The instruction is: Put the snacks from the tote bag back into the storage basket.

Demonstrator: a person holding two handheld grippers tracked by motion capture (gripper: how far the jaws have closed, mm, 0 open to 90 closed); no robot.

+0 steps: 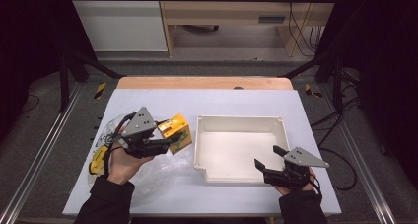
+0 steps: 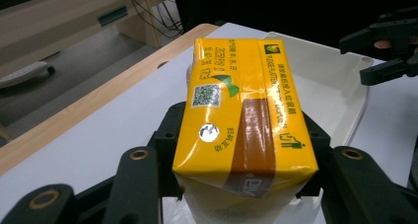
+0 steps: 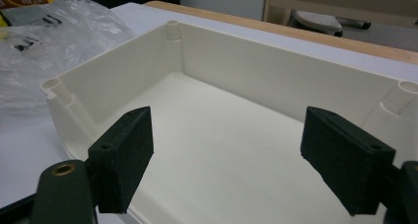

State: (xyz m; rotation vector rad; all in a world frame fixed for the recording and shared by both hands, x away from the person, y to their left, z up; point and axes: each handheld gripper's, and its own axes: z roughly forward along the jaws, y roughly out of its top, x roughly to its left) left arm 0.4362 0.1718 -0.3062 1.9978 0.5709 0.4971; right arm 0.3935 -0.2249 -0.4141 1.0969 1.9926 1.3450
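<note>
Left gripper [image 1: 173, 142] clamped on yellow carton [image 2: 241, 115] above plastic bag [image 1: 162, 169], right gripper [image 1: 266, 157] jaws spread wide over white tray [image 1: 236, 121] near corner

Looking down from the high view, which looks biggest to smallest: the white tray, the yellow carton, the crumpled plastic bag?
1. White tray, clearly largest.
2. Plastic bag, spread beneath the left gripper; its clear edges are hard to trace.
3. Yellow carton, smallest, held between that gripper's jaws.
</note>
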